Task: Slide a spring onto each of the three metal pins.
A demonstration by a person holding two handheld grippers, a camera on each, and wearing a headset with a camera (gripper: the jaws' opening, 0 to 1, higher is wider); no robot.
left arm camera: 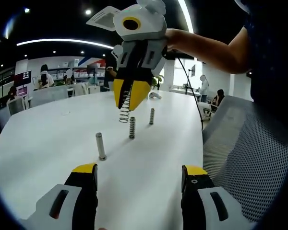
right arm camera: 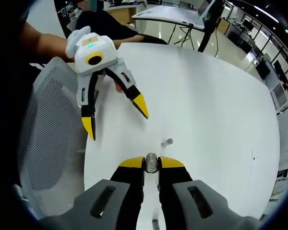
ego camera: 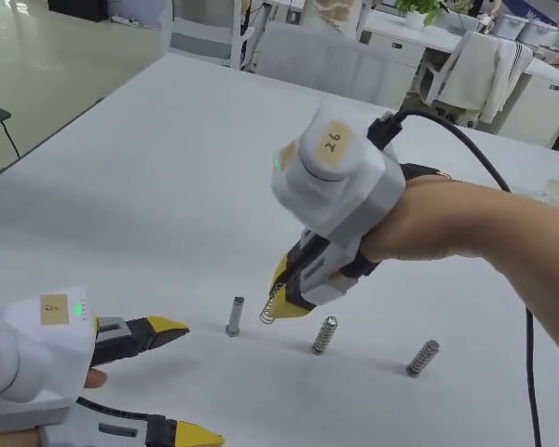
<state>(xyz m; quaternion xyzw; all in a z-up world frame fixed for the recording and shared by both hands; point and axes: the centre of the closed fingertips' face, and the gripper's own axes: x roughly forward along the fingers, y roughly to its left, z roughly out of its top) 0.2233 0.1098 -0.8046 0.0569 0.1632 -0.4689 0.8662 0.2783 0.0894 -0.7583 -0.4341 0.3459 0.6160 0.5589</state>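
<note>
1. Yellow tips first: my left gripper (ego camera: 184, 380) hovers closest to me, over the near edge of the white table (ego camera: 168, 168). Its jaws are spread wide with nothing between them.
2. A grey mesh chair (left arm camera: 249, 153) sits just off that same edge, beside the left gripper.
3. Ahead of those open jaws stands the bare metal pin (ego camera: 235, 317), upright and well in from every edge (the one pin in the row without a coil).
4. My right gripper (ego camera: 284, 303) hangs nose-down just beside that pin, with its jaws pinching a spring (ego camera: 270, 307). The spring dangles from the tips, its lower end near the pin's top but off to one side and not threaded on.
5. In the right gripper view, the spring's top coil sits clamped between the two yellow tips, with the pin's round top a little beyond it.
6. Next along the row is the second pin (ego camera: 324, 335), already wearing its spring.
7. The third pin (ego camera: 423, 358) is farther toward the table's right side and is also sleeved in a coil.
8. Beyond the table's far edge are office chairs (ego camera: 326, 60).
</note>
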